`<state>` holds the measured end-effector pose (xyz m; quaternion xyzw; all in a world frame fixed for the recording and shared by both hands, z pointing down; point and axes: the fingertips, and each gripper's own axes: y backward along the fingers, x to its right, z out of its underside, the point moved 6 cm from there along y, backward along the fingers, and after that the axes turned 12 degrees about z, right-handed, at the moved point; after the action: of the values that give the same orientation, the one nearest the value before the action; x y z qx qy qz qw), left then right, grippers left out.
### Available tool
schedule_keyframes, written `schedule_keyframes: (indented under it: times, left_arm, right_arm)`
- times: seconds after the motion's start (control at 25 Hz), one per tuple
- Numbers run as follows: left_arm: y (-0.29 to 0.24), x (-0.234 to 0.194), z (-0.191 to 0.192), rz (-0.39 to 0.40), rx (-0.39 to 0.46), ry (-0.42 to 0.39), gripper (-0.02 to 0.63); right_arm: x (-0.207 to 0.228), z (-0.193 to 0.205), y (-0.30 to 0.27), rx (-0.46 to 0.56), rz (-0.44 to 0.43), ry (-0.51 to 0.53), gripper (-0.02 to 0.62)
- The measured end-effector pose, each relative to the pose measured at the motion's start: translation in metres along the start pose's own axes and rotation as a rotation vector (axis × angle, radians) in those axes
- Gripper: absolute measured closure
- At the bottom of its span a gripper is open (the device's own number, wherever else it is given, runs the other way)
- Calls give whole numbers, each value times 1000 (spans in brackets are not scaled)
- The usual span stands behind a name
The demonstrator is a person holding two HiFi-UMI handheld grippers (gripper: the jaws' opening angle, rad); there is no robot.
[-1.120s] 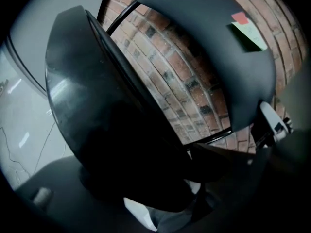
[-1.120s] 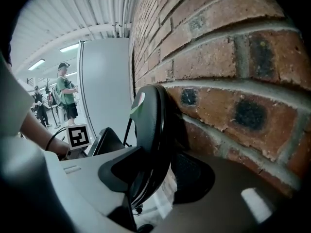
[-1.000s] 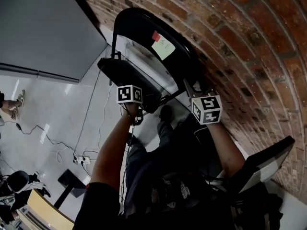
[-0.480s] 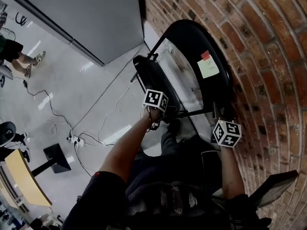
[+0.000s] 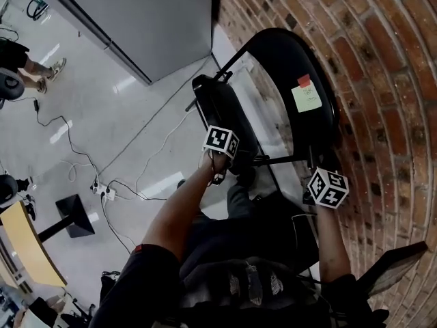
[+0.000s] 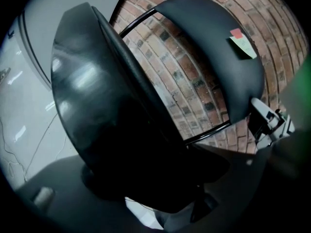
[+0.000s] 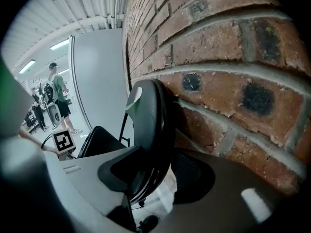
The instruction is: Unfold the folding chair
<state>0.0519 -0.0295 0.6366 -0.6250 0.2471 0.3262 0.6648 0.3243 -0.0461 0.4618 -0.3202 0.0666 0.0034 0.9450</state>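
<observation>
The black folding chair leans on the brick wall (image 5: 382, 67), part open. Its backrest (image 5: 304, 60) bears a green sticky note (image 5: 306, 98). The seat (image 5: 217, 108) stands tilted out from the frame. My left gripper (image 5: 225, 139) is shut on the seat's near edge; in the left gripper view the seat (image 6: 97, 96) fills the space between the jaws of the left gripper (image 6: 160, 178). My right gripper (image 5: 323, 173) is shut on the backrest's side edge, and in the right gripper view the backrest (image 7: 148, 125) runs down between the pads of the right gripper (image 7: 155, 178).
A grey wall panel (image 5: 150, 19) meets the brick wall behind the chair. Cables and a power strip (image 5: 102, 190) lie on the pale floor, with a black stand base (image 5: 72, 217) and a wooden tabletop (image 5: 27, 251) at the left. A person (image 5: 20, 63) stands far left.
The head view has swung round. My left gripper has drawn the seat a little away from the backrest. My right gripper has stayed on the backrest's edge.
</observation>
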Motion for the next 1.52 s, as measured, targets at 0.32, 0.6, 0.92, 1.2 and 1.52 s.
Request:
schedule_keyframes:
  times: [0.32,0.6,0.92,1.2,1.52]
  left_arm:
    - [8,-30,18,-40,44,81,233]
    - [7,-32,17,-30,57,96,244]
    - [-2,-36,16,-21,50,81,245]
    - [13,-59,32,-33,64,138,261]
    - [2,-59,37,-44,84,162,264]
  right_arm:
    - [5,7,-15,-89,6,-17,402]
    - [5,7,-21,-108,11,-15,400]
    - [10,10,-23,-149,35,-12,399]
    - [-2,12,-29,-158,26,-19,396]
    - [7,22,-30,-131,24,-18,396]
